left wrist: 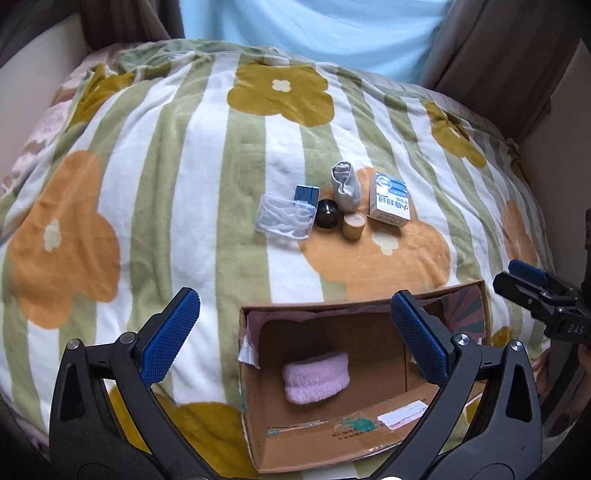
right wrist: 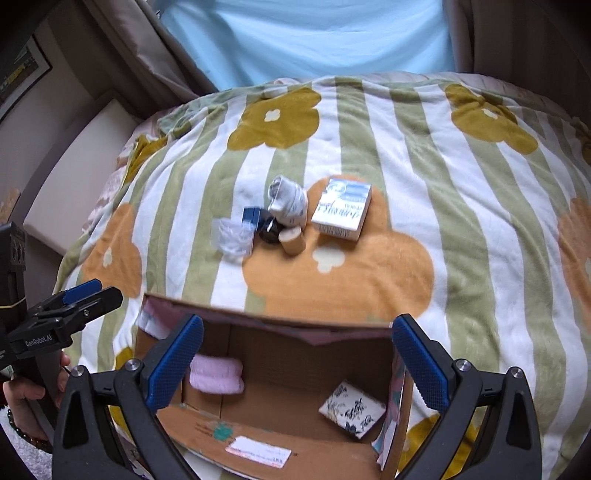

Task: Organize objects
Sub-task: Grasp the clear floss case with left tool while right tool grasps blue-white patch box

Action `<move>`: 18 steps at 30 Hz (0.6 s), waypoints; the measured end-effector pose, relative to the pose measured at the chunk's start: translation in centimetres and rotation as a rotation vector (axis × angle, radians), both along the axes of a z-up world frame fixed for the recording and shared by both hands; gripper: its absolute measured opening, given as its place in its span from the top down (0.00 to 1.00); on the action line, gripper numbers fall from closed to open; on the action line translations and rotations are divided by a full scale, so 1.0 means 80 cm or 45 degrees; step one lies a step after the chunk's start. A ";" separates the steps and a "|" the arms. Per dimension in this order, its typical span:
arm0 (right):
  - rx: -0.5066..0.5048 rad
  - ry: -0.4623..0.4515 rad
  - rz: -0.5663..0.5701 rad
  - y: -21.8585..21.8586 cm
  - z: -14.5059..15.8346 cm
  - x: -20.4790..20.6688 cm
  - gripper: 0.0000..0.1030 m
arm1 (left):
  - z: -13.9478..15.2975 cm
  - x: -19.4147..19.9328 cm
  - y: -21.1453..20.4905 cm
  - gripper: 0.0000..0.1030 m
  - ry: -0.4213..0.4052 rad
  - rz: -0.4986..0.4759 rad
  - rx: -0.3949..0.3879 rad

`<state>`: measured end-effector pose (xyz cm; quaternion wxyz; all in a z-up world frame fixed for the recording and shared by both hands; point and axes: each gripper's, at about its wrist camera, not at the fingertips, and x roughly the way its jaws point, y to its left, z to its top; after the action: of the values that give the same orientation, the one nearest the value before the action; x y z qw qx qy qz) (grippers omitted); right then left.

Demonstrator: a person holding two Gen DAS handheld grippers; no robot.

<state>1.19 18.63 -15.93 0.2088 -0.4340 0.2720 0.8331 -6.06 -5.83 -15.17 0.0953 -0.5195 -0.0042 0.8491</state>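
Note:
An open cardboard box (left wrist: 332,439) (right wrist: 207,421) sits on the flowered blanket near me. It holds a pink rolled towel (left wrist: 316,376) (right wrist: 216,374) and a floral-patterned small box (right wrist: 352,408). Farther out lies a cluster: a clear plastic case (left wrist: 284,218) (right wrist: 232,240), a blue box (left wrist: 306,194) (right wrist: 251,216), a black jar (left wrist: 326,218) (right wrist: 269,230), a tan cylinder (left wrist: 353,227) (right wrist: 291,240), a grey rolled sock (left wrist: 345,186) (right wrist: 290,203) and a white-blue carton (left wrist: 389,201) (right wrist: 341,210). My left gripper (left wrist: 295,336) (right wrist: 92,291) and right gripper (right wrist: 295,362) (left wrist: 517,277) are open and empty above the box.
The striped flowered blanket (left wrist: 184,147) (right wrist: 461,221) covers a bed. A light blue sheet (left wrist: 314,29) and beige curtains (right wrist: 147,48) hang behind it. A white ledge (right wrist: 74,166) runs along the left side.

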 end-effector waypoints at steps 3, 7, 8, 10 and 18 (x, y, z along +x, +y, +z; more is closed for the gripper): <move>0.009 -0.003 -0.039 0.019 0.010 -0.020 0.01 | 0.006 -0.030 0.005 0.00 0.009 -0.061 -0.071; -0.020 -0.017 -0.132 0.051 0.012 -0.050 0.01 | -0.001 -0.073 0.012 0.00 -0.012 -0.144 -0.126; -0.025 -0.033 -0.144 0.059 0.010 -0.059 0.01 | -0.005 -0.085 0.013 0.00 -0.024 -0.162 -0.128; -0.032 -0.074 -0.163 0.074 0.002 -0.077 0.01 | -0.018 -0.109 0.016 0.00 -0.070 -0.204 -0.117; -0.143 -0.247 -0.207 0.127 -0.060 -0.131 0.01 | -0.098 -0.186 0.030 0.00 -0.236 -0.309 -0.091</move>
<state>-9.28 28.78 -20.75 0.2763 -0.5000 0.3310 0.7511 -20.92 -3.46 -22.97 0.1778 -0.5953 0.0800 0.7795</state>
